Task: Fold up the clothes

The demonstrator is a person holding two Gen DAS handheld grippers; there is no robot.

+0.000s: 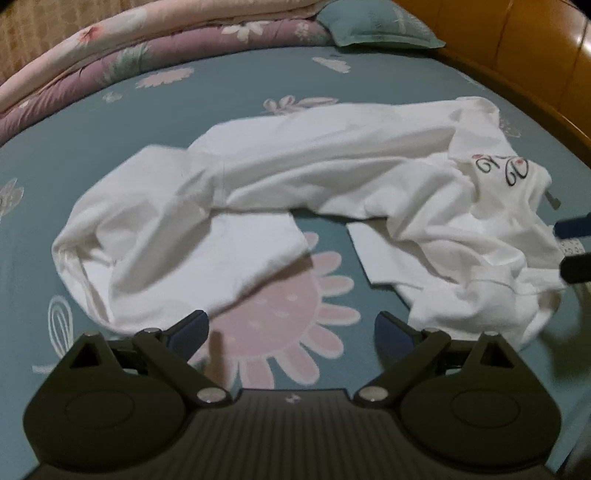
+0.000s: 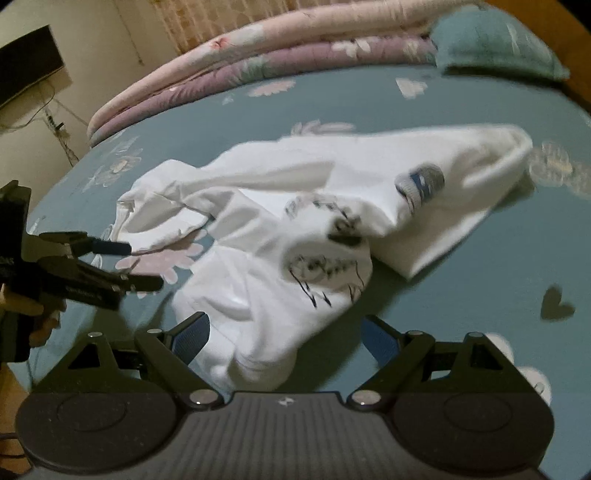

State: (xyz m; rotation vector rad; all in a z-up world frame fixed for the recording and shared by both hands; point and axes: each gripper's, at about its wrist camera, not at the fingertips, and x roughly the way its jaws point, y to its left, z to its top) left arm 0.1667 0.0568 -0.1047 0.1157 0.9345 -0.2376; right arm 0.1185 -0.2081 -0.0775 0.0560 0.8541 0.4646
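On the bed (image 1: 92,155) w/ teal floral sheet: 1 white garment (image 1: 280,192), crumpled, w/ printed graphics; 2 folded quilts stacked at the far edge, 1 pink (image 1: 122,33) + 1 mauve (image 1: 155,59); 1 teal pillow (image 1: 373,26); 2 tools, left (image 1: 291,330) + right (image 2: 286,332).

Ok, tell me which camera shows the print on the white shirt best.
The right wrist view: the print on the white shirt lies mid-frame, though blurred. The left wrist view shows only a small part of it near the right edge.
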